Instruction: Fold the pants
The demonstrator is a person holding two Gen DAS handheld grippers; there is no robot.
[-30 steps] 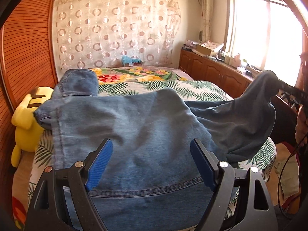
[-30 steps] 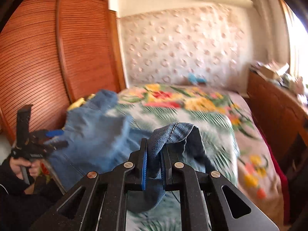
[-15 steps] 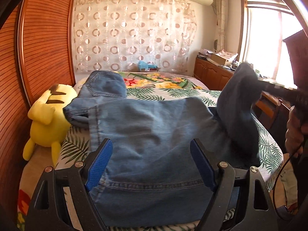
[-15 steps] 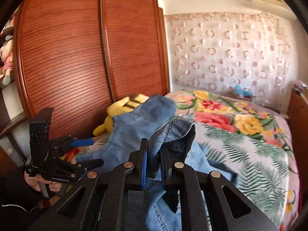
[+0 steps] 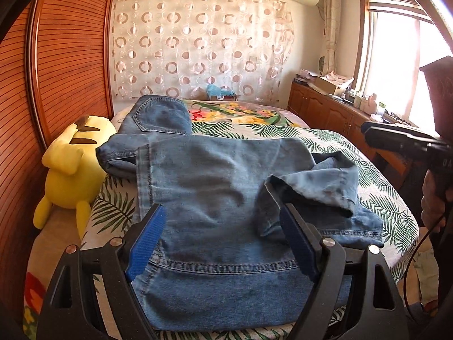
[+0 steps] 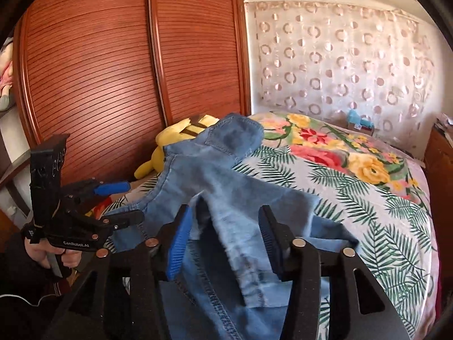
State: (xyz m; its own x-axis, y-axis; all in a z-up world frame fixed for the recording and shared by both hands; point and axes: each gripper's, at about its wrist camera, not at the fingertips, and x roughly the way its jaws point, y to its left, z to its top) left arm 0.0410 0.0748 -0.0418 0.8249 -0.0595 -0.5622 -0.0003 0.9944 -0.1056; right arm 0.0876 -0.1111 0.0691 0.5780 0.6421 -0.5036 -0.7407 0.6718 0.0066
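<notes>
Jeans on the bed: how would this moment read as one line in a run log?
task: fold pants | jeans: on bed, leg flopped over | right hand-held gripper: opening, leg loose between pads | left hand-held gripper: open over jeans

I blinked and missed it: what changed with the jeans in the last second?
The right gripper carried the pant leg across over the jeans, and its jaws are opening, letting the denim drop between them. The left gripper stayed open, holding nothing. The yellow plush toy and bed are unchanged.
</notes>
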